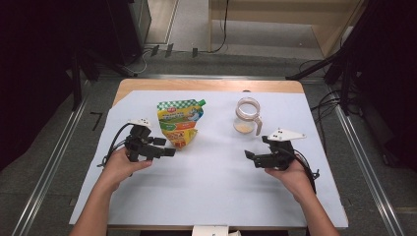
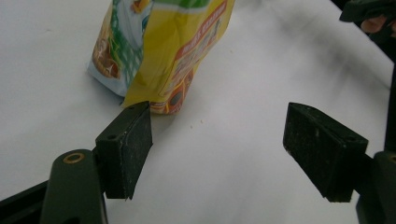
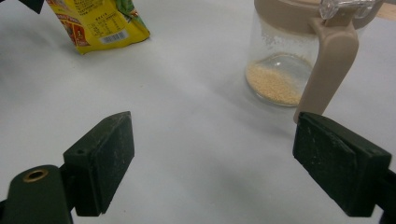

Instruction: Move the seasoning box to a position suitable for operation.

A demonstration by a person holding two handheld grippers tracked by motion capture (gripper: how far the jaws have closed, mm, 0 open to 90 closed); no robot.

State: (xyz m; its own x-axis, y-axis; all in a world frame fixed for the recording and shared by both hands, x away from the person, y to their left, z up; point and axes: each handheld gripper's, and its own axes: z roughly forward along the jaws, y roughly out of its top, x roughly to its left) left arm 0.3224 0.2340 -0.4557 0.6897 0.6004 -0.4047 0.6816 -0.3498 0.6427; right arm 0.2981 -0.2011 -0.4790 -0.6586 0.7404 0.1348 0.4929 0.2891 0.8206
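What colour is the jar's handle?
Beige handle, clearest in the right gripper view.

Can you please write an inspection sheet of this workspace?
Surface: white sheet over a wooden table.
Job's things: yellow pouch standing; glass jar with a beige handle and some grains at the bottom.
Clutter: nothing seen.
Grippers: left gripper open beside the pouch; right gripper open, apart from the jar.
Cables: one trails from each gripper; more lie on the floor.
Surroundings: grey floor, dark stands, wooden furniture behind.
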